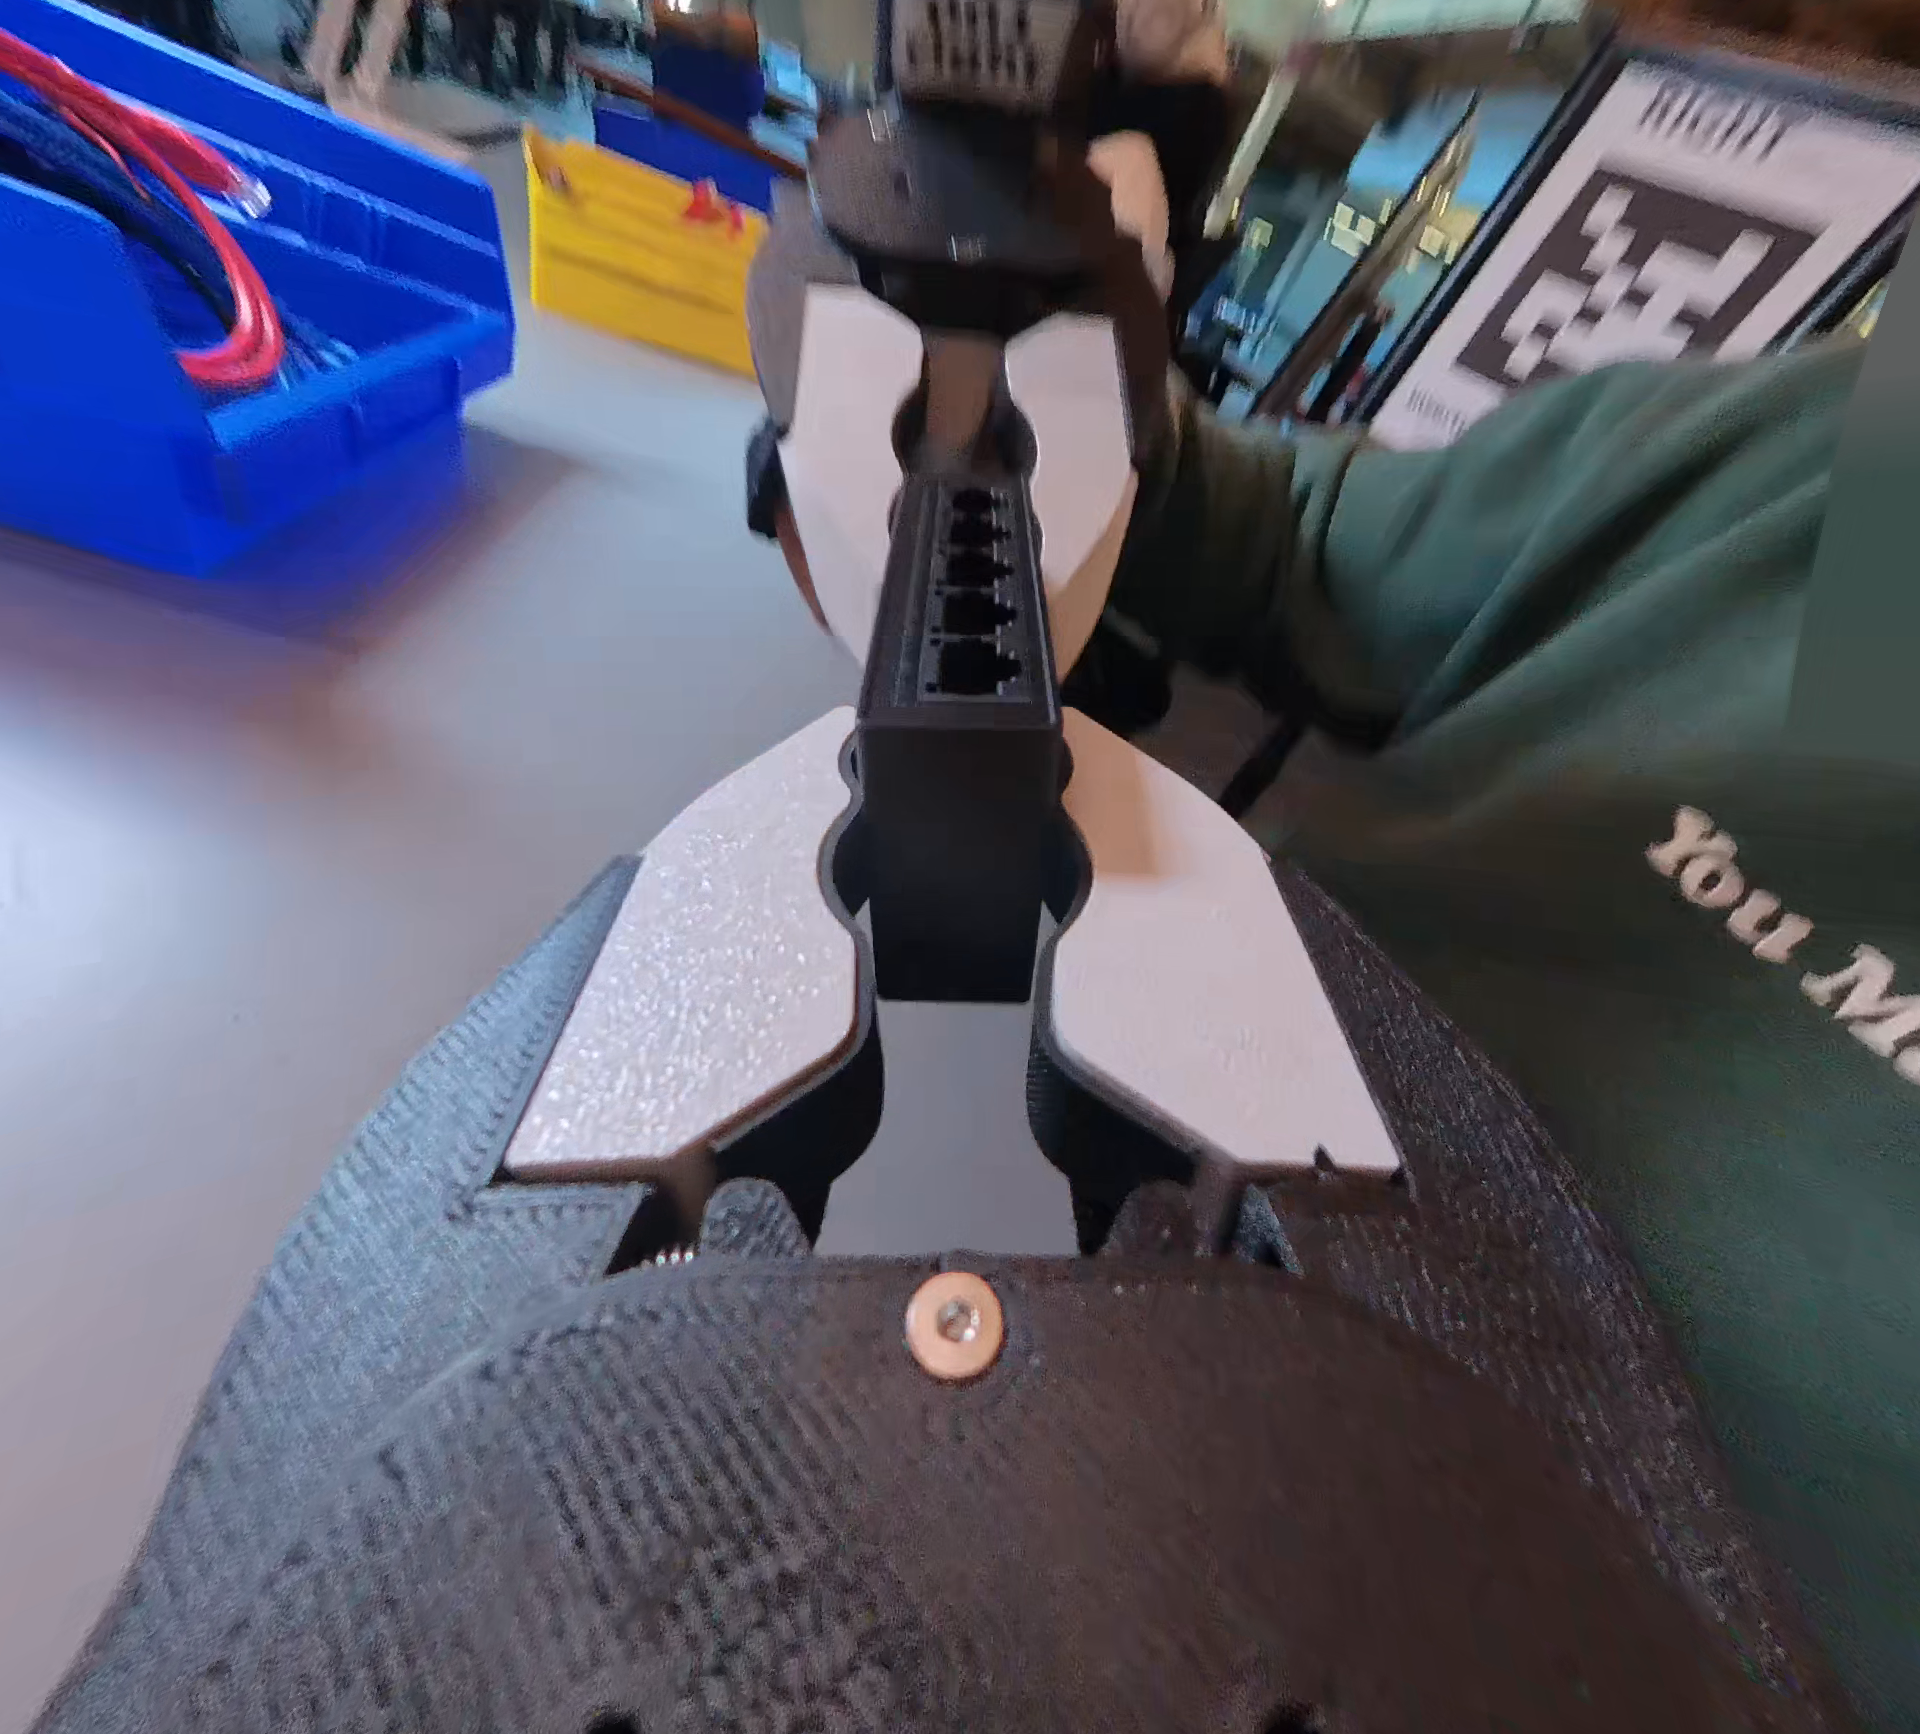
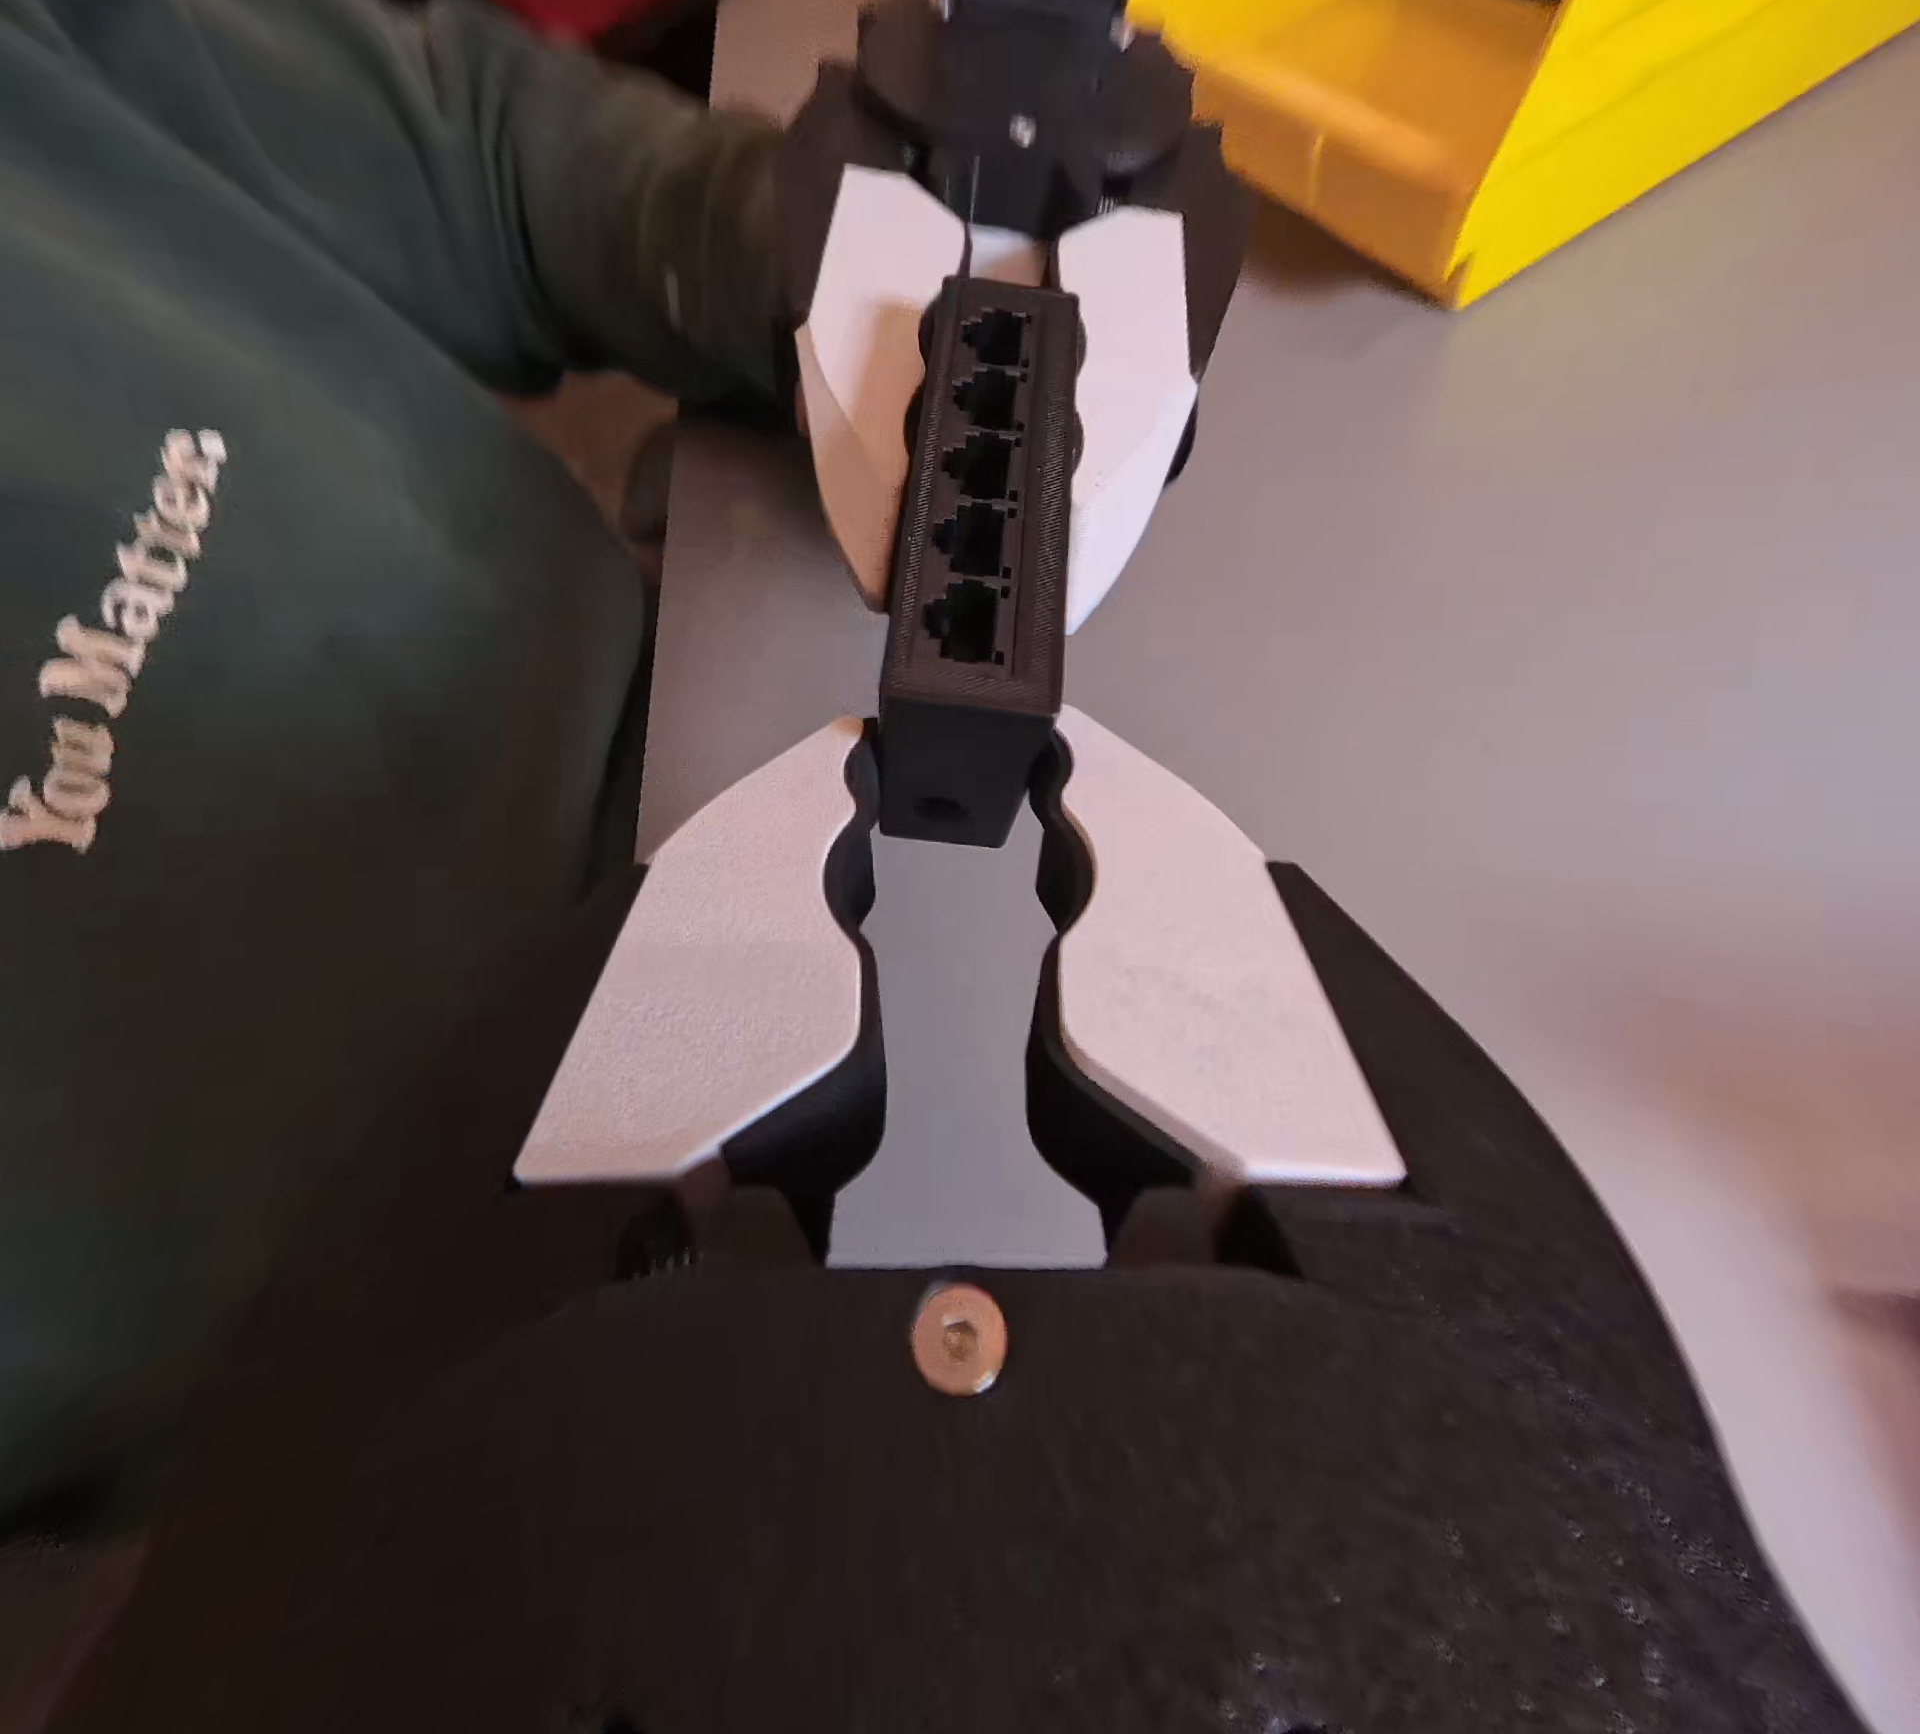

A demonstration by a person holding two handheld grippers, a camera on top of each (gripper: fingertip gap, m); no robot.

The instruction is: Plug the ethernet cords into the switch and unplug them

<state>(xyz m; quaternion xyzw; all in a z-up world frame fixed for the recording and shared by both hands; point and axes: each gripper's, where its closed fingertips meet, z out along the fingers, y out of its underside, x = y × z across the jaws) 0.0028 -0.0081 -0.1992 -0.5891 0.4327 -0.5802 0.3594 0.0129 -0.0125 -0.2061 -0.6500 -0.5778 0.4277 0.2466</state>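
A black switch (image 1: pixel 961 624) with several empty ports facing up is held above the grey table (image 1: pixel 312 853). My left gripper (image 1: pixel 956 791) is shut on its near end. My right gripper (image 1: pixel 961 448) clamps the far end, facing me. In the right wrist view the switch (image 2: pixel 982 521) lies the same way: my right gripper (image 2: pixel 961 775) is shut on the near end and the left gripper (image 2: pixel 997 302) holds the far end. A red ethernet cord (image 1: pixel 223 271) with a clear plug lies in the blue bin (image 1: pixel 343 396) at the left.
A yellow bin (image 1: pixel 634 261) stands behind the blue one and shows at the upper right in the right wrist view (image 2: pixel 1558 74). A person's green sleeve (image 1: pixel 1558 593) (image 2: pixel 260 334) fills one side. A black-and-white marker board (image 1: pixel 1642 271) stands at the right. The grippers are tip to tip, or close to it.
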